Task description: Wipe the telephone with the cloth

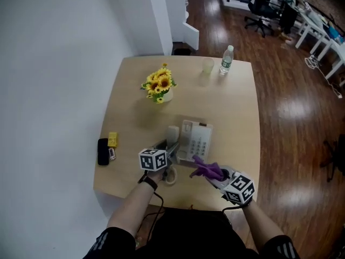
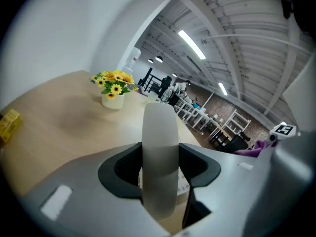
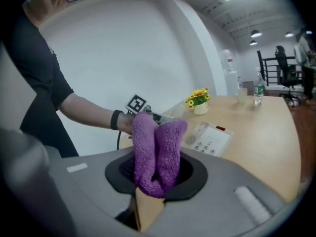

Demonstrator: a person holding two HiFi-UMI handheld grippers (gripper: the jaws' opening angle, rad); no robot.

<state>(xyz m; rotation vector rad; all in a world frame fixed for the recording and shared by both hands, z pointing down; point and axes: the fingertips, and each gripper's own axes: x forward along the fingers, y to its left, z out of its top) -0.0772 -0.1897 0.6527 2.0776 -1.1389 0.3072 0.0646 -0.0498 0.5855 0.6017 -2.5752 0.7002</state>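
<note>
1. The left gripper (image 1: 168, 153) has its fingers clenched on the telephone handset (image 2: 159, 157). The left gripper view shows the pale handset running upright through the gap, pinched on both sides.
2. In the head view the handset (image 1: 172, 135) sits just beside the left edge of the telephone base (image 1: 196, 140), off the cradle. No view shows whether it rests on the tabletop (image 1: 237, 117) or is held clear of it.
3. The right gripper (image 1: 214, 172) has its fingers grasping the purple cloth (image 3: 158, 152). The cloth is bunched into two lobes that stick out past the fingers.
4. In the head view the cloth (image 1: 206, 169) is at the near edge of the base, on its right half. It is close, but contact cannot be made out.
5. The base lies flat near the tabletop's near-centre, keypad up. The right gripper view shows it (image 3: 210, 138) beyond the cloth, with the left gripper's marker cube (image 3: 137, 104) to its left.
6. Other items on the tabletop, all well apart from the phone:
   - a sunflower pot (image 1: 159, 85) mid-left
   - a clear cup (image 1: 208, 66) and a water bottle (image 1: 226, 60) side by side at the far edge
   - a yellow block (image 1: 112, 139) and a black case (image 1: 103, 151) near the left edge
7. Both forearms of the person come in from the bottom of the head view. There is a dark band on the left wrist (image 1: 147, 182).
8. Beyond the tabletop there is a white wall to the left and a wood floor to the right.
</note>
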